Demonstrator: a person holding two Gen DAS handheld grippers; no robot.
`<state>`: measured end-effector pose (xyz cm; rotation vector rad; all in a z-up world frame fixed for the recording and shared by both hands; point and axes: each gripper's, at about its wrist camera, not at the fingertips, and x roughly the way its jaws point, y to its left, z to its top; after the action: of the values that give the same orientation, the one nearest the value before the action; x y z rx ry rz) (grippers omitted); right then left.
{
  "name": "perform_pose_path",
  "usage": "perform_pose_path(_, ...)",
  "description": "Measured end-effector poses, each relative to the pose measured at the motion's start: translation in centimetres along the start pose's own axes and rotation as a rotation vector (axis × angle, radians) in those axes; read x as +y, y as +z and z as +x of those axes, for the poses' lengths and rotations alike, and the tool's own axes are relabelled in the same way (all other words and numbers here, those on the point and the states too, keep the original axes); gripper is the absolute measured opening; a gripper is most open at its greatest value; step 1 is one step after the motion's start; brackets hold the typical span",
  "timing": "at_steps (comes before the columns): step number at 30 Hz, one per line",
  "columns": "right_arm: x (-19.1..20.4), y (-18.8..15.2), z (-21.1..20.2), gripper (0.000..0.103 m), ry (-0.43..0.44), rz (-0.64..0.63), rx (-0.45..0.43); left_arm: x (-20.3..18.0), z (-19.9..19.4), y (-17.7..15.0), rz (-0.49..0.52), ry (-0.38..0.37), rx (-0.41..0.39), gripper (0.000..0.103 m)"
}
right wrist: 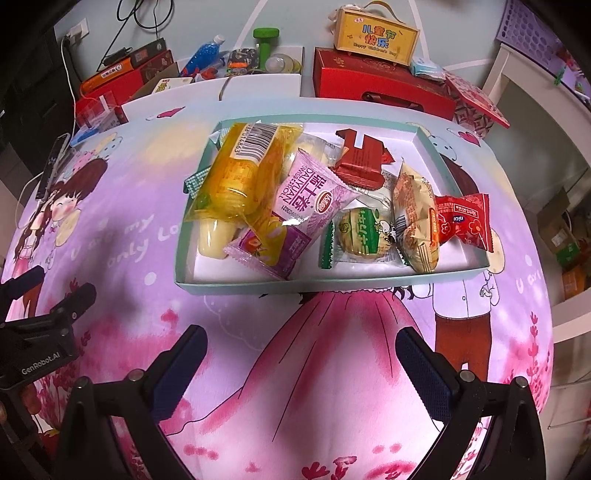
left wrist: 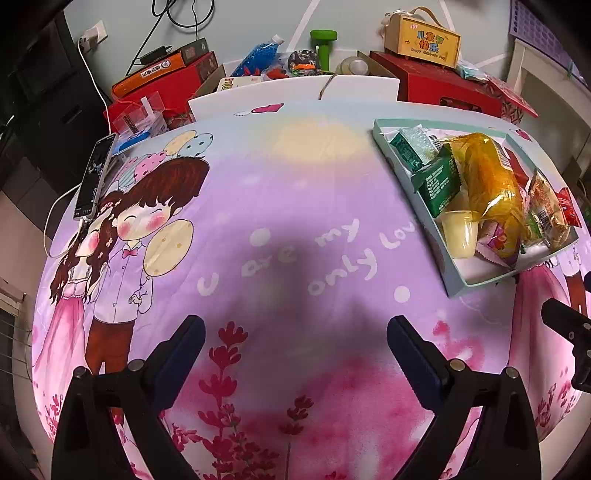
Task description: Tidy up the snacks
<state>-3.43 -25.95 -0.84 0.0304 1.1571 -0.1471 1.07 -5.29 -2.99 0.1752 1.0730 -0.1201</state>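
Observation:
A shallow pale-blue box (right wrist: 236, 286) (left wrist: 452, 284) sits on the cartoon-print cloth, filled with several wrapped snacks: a yellow corn pack (right wrist: 236, 173) (left wrist: 491, 177), a purple Daliyuan roll (right wrist: 303, 206), a red wafer pack (right wrist: 360, 162), a green round cake (right wrist: 364, 232), a tan cracker pack (right wrist: 413, 214) and a red candy pack (right wrist: 463, 218). My right gripper (right wrist: 301, 356) is open and empty, just in front of the box. My left gripper (left wrist: 295, 343) is open and empty over bare cloth, left of the box.
A phone (left wrist: 94, 175) on a cable lies at the cloth's left edge. Behind the table stand red boxes (right wrist: 380, 83), a yellow gift box (right wrist: 376, 33), a green dumbbell (left wrist: 324, 46) and a blue bottle (left wrist: 258, 55). White shelving (right wrist: 535, 122) stands at the right.

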Motion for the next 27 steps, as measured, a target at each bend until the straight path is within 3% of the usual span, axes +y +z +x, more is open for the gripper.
perform_pose_path(27, -0.03, 0.17, 0.13, 0.103, -0.002, 0.0, -0.001, 0.24, 0.52, 0.0, -0.007, -0.001, 0.018, 0.099)
